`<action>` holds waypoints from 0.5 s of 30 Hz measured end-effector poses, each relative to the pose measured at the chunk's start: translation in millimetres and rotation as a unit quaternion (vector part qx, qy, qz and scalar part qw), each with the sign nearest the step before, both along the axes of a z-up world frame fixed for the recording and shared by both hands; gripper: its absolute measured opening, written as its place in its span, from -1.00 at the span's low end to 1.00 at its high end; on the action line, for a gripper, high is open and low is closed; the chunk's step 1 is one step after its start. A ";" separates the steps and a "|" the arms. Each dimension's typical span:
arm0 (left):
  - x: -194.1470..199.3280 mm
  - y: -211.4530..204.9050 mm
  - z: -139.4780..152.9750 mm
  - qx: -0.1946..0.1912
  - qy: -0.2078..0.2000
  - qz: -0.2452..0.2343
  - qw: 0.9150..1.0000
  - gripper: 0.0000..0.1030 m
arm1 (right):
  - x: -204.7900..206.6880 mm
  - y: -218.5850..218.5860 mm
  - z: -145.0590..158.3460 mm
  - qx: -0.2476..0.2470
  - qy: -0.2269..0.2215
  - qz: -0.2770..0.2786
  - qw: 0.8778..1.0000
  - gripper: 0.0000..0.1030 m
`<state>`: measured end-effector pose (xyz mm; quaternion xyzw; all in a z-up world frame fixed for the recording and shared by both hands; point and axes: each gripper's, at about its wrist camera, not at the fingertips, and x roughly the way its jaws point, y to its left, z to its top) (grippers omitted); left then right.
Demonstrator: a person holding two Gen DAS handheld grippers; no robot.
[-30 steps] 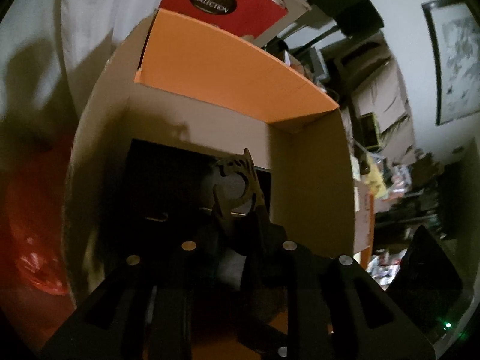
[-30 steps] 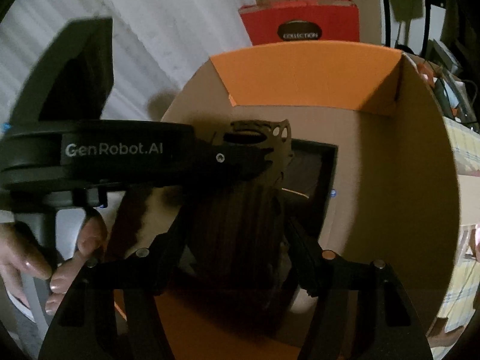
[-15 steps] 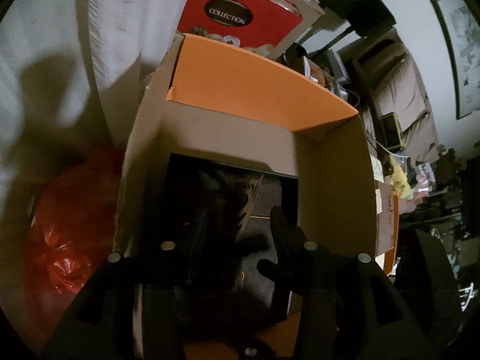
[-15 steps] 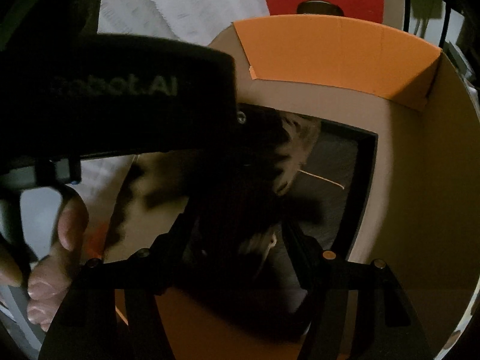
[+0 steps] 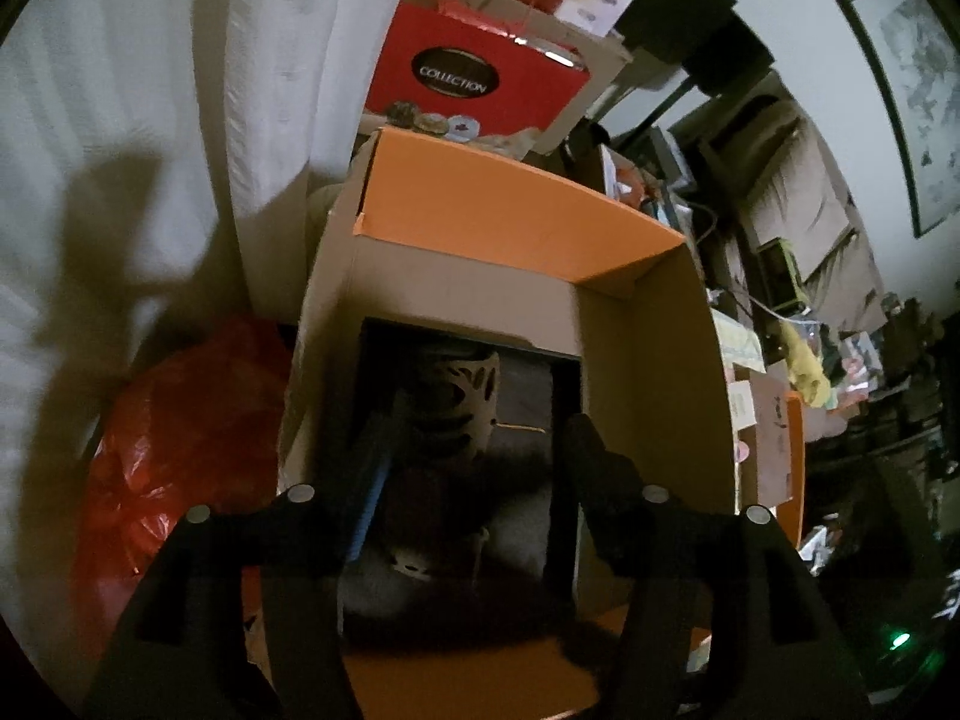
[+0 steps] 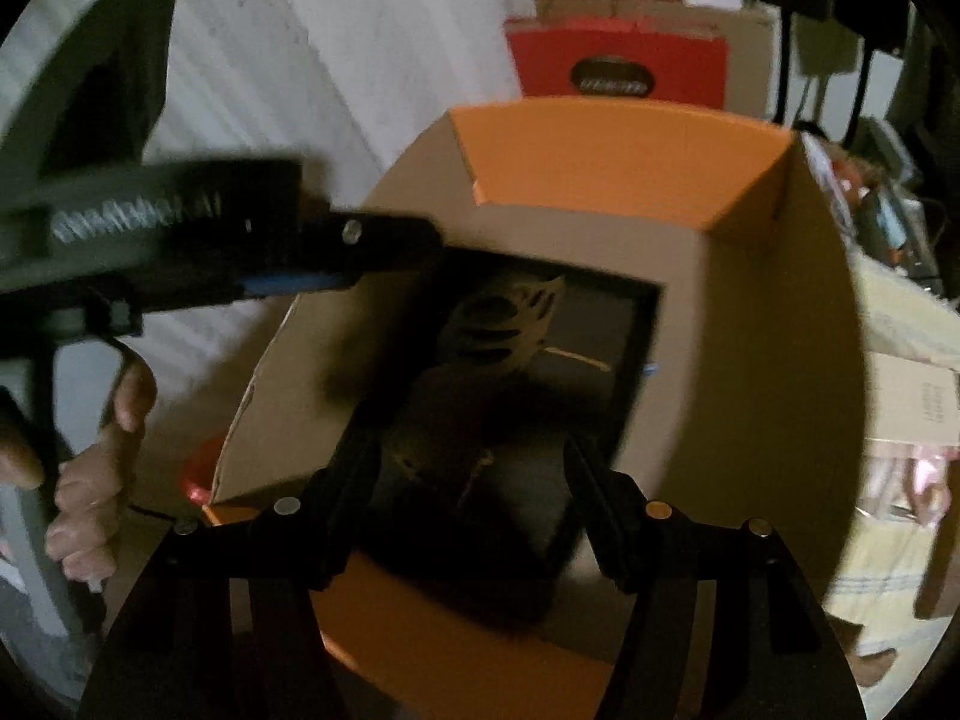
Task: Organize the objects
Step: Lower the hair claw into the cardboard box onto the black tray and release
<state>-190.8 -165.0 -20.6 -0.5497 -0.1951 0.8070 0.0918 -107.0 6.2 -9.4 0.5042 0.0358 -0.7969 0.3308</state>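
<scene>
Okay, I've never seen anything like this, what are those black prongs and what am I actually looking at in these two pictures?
No robot here: a person holds a handheld two-finger gripper in each hand, each with a camera looking along its fingers. One picture is from the left gripper, the other from the right gripper, which also shows the left tool and the hand gripping it. Both look down into an orange-flapped cardboard box. Inside lies a dark tray with a tan cut-out ornament in it. The left jaws are opening with the ornament between them; the right gripper is open, holding nothing.

Dim rm, white curtain (image 5: 150, 120), framed pic (image 5: 912, 78)
</scene>
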 end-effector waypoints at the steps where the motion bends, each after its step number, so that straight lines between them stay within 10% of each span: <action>1: 2.7 2.5 1.5 -0.001 0.002 -0.001 1.000 0.15 | 0.7 0.1 4.9 -0.002 0.006 -0.003 1.000 0.28; 15: 54.1 64.5 25.7 -0.003 0.054 -0.041 0.998 0.44 | 17.9 77.8 45.8 0.014 0.099 -0.061 0.993 0.37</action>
